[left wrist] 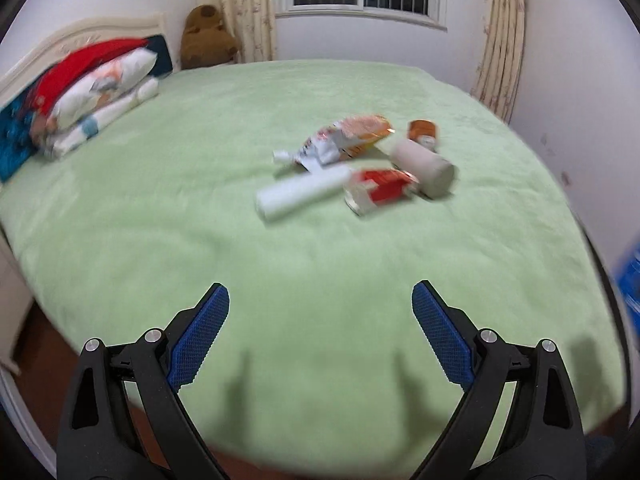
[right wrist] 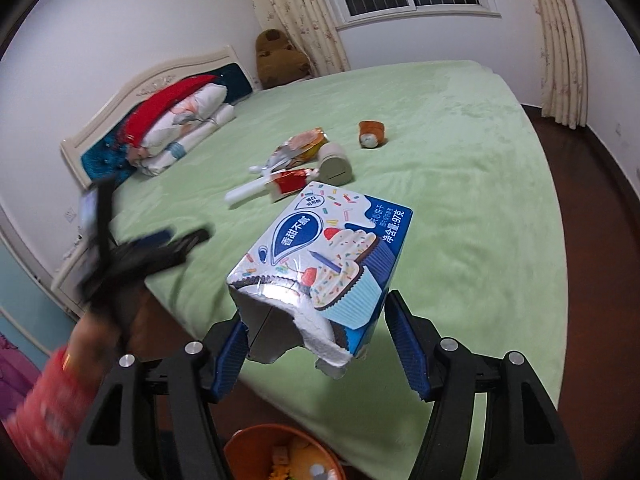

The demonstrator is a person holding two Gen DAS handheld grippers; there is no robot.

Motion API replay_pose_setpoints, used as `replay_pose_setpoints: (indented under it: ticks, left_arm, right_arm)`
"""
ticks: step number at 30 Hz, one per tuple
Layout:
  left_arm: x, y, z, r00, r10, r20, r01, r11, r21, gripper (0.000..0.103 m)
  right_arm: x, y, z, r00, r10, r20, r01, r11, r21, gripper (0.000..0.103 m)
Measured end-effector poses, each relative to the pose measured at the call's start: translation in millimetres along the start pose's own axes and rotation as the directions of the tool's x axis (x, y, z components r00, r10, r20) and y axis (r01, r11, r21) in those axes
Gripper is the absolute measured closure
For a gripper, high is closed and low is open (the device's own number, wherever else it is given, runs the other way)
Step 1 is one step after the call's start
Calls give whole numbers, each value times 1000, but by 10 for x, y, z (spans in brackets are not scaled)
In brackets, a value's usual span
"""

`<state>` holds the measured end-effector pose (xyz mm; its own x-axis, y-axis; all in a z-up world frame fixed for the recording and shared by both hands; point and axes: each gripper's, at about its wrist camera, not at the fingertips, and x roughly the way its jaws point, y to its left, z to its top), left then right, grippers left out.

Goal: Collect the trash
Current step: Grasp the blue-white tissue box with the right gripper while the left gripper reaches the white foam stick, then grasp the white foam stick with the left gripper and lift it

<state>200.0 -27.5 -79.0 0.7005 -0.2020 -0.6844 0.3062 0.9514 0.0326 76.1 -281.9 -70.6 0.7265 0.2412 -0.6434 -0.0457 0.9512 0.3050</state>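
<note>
Bed [left wrist: 200,200], green cover, fills both views; all places below are given against it. Pillows [left wrist: 100,92] stacked at its head end, a brown plush toy [left wrist: 206,38] in the corner beyond that end. Trash lies clustered near the bed's middle: white tube [left wrist: 304,192], snack bag [left wrist: 352,136], grey roll [left wrist: 424,168], red-and-white carton [left wrist: 380,190], the tube, carton and roll close together, some touching. A small brown cup [left wrist: 424,134] lies on the bed just past the roll.

Blue box [right wrist: 324,264], torn open at its near end, is off the bed, held above the bed's near edge. Orange bin [right wrist: 280,456] stands on the floor below that edge and under the box.

Right hand-held gripper [right wrist: 316,348]: closed on the blue box, pads against its sides. Left hand-held gripper [left wrist: 320,336]: jaws wide apart, nothing between them, above the bed's near part; blurred in the right wrist view.
</note>
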Motion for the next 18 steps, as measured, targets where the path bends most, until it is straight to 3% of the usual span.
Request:
replay_pose_setpoints:
  ticks: [3, 7, 11, 13, 14, 18]
  left_arm:
    - [373, 107, 304, 999, 49, -14, -48, 996, 77, 12]
    - [807, 254, 561, 997, 8, -80, 2, 992, 123, 12]
    - [1092, 227, 649, 992, 37, -124, -9, 976, 217, 14]
    - [1218, 196, 674, 987, 54, -154, -12, 966, 259, 32]
    - [1255, 192, 683, 984, 60, -169, -13, 964, 265, 46]
    - [1253, 231, 680, 983, 39, -181, 7, 969, 247, 52]
  right_arm:
    - [-79, 28, -83, 1000, 21, 12, -21, 1000, 7, 39]
    - [-139, 26, -118, 999, 50, 17, -51, 998, 23, 39]
    - [-135, 13, -125, 999, 49, 17, -49, 999, 22, 39]
    - [-126, -2, -133, 999, 47, 15, -48, 999, 23, 39]
    - [-119, -14, -131, 999, 47, 14, -48, 999, 24, 39]
    - [-94, -24, -129, 999, 50, 7, -50, 998, 26, 39]
